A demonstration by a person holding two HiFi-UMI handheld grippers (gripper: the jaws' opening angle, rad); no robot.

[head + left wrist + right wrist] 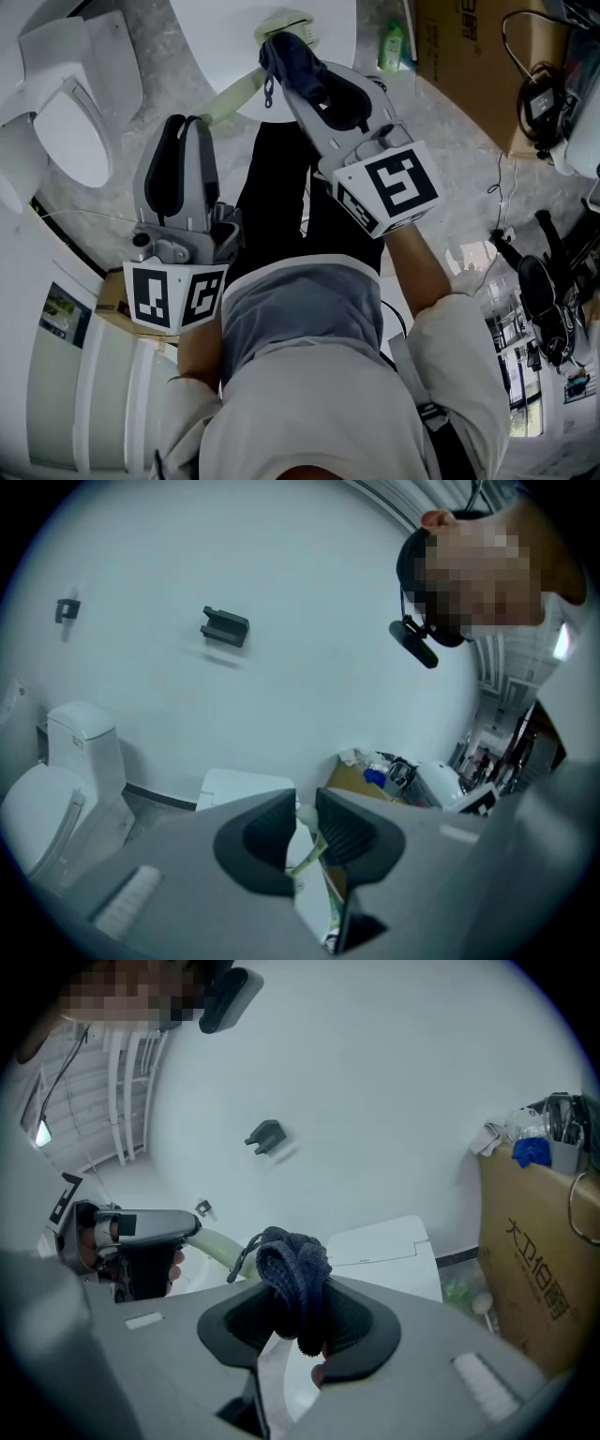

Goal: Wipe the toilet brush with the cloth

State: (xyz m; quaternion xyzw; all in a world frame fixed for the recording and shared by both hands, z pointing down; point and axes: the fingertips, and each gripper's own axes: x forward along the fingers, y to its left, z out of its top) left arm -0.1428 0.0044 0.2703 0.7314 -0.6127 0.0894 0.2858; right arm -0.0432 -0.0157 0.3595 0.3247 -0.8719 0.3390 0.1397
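While clamping brush (pixel 232 94) in left gripper (pixel 306 829), holding cloth (pixel 292 1265) pinched in right gripper (pixel 300 1321) at its far, up-right end.

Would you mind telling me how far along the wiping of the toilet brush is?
Done: left claw is shut on the toilet brush handle, right claw on the cloth. In hand: cloth sits against the brush near its head. Left: the wiping itself; no cleaned stretch can be told.

A bunched dark blue knitted cloth (pixel 293 1274) lies in mid-air against the slanted handle of the pale green plastic toilet brush (pixel 230 95).
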